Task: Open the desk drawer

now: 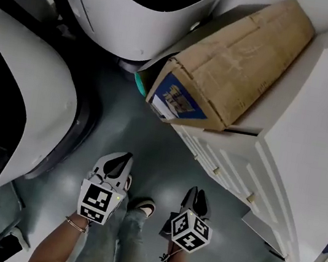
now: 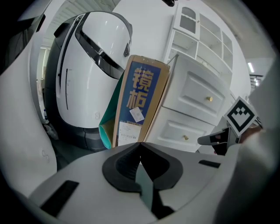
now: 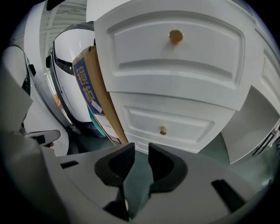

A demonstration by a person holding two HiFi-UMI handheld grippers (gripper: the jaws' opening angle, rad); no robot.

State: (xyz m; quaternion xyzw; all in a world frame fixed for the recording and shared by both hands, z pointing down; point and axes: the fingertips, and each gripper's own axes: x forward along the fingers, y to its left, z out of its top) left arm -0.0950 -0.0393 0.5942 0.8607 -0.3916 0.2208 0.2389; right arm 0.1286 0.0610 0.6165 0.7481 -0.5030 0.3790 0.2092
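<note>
The white desk (image 1: 315,121) stands at the right of the head view, its drawer fronts (image 1: 231,173) facing the floor space where I stand. In the right gripper view, an upper drawer with a brass knob (image 3: 176,36) sits above a lower drawer (image 3: 170,124) with its own knob (image 3: 162,130). Both drawers look closed. My right gripper (image 3: 141,148) is open with nothing between its jaws, a short way in front of the lower drawer. My left gripper (image 2: 140,143) is shut and empty, aimed at the cardboard box (image 2: 140,100). Both grippers (image 1: 123,156) (image 1: 197,193) hang low over the floor.
A long cardboard box (image 1: 234,64) with a blue printed end leans against the desk's left side, a teal thing (image 2: 106,127) behind it. Large white and black rounded machines (image 1: 129,3) (image 1: 11,114) stand at the left. The person's legs and a shoe (image 1: 142,207) are below.
</note>
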